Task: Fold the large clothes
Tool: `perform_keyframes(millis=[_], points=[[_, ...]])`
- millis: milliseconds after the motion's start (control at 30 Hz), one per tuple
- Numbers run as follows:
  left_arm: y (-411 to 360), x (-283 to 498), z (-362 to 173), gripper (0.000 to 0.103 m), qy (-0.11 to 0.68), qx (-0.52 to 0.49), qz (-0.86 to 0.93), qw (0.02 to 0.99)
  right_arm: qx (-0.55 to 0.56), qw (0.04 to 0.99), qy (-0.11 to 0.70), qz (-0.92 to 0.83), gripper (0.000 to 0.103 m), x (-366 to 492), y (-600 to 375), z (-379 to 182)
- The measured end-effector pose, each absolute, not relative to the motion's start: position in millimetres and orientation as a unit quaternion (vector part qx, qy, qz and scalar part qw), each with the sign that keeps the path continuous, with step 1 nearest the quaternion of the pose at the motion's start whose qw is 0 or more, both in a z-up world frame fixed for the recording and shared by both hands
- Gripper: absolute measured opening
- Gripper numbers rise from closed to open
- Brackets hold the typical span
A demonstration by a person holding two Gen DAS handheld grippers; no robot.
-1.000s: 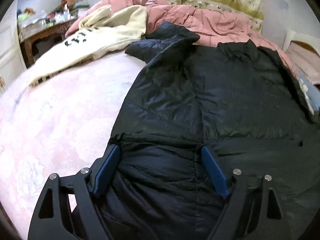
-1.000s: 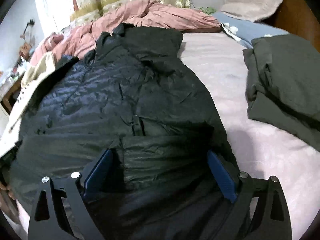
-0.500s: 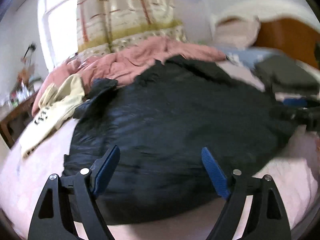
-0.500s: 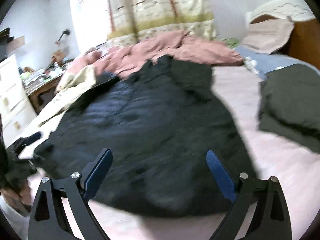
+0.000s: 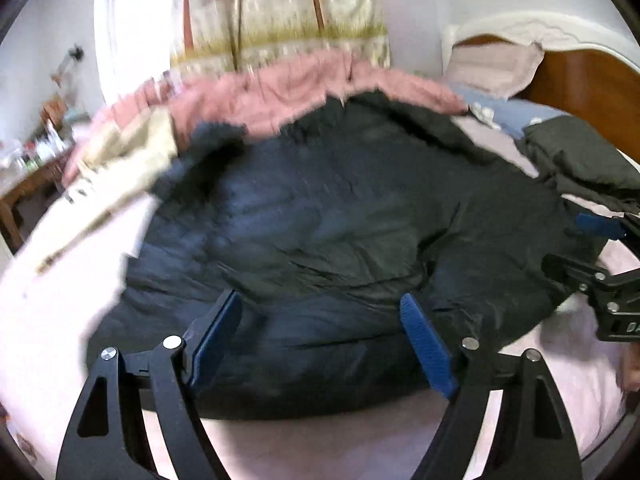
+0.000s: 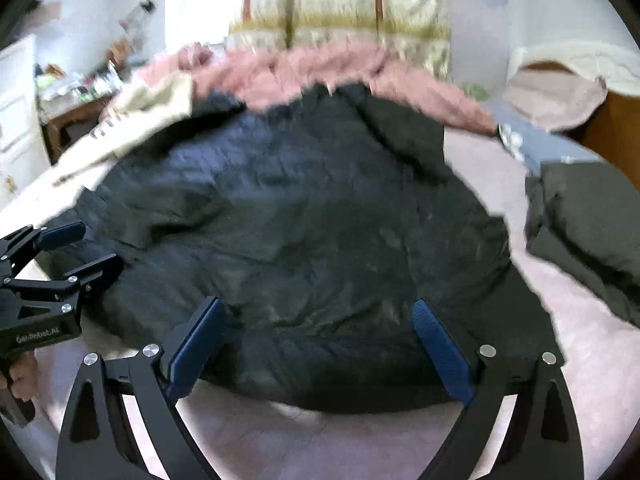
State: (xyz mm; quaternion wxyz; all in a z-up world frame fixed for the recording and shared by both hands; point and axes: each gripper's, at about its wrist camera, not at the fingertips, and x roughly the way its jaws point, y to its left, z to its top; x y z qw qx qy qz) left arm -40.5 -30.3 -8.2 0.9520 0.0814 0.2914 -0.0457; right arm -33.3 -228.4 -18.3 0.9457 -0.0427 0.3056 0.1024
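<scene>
Moved: both tongs backed off the black jacket [image 5: 320, 216]; now beyond its near hem.
Left tongs [image 5: 320, 336]: spread, empty.
Right tongs [image 6: 320, 340]: spread, empty.
Risk: puffy hem slipping from a shallow pinch; fold springing apart.

Both views near, angled down over the bed [image 5: 60, 320] edge toward the curtain [image 6: 340, 4]. Left view from left of the jacket [image 5: 320, 220], right view from right; jacket, quilt [image 6: 320, 68], headboard [image 5: 580, 76] shared.
</scene>
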Motion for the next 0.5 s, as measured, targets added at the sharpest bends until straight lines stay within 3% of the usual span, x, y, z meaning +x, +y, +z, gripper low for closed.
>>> perform_keyframes(millis=[100,267,500], points=[[-30.7,-58.9,-5.1,0.086,0.282,0.132,-0.069,0.948,-0.105,0.947,0.283,0.107,0.096,-58.2,-216.7,-15.6],[-31.8,-61.1,-31.2,0.086,0.347,0.17,-0.077,0.919,-0.186,0.923,0.322,0.097,0.096,-68.7,-194.6,-39.3],[-21.3,-41.6,-47.6,0.085,0.347,0.21,-0.005,0.914,-0.216,0.918,0.333,0.005,0.096,-46.6,-214.1,-46.4]])
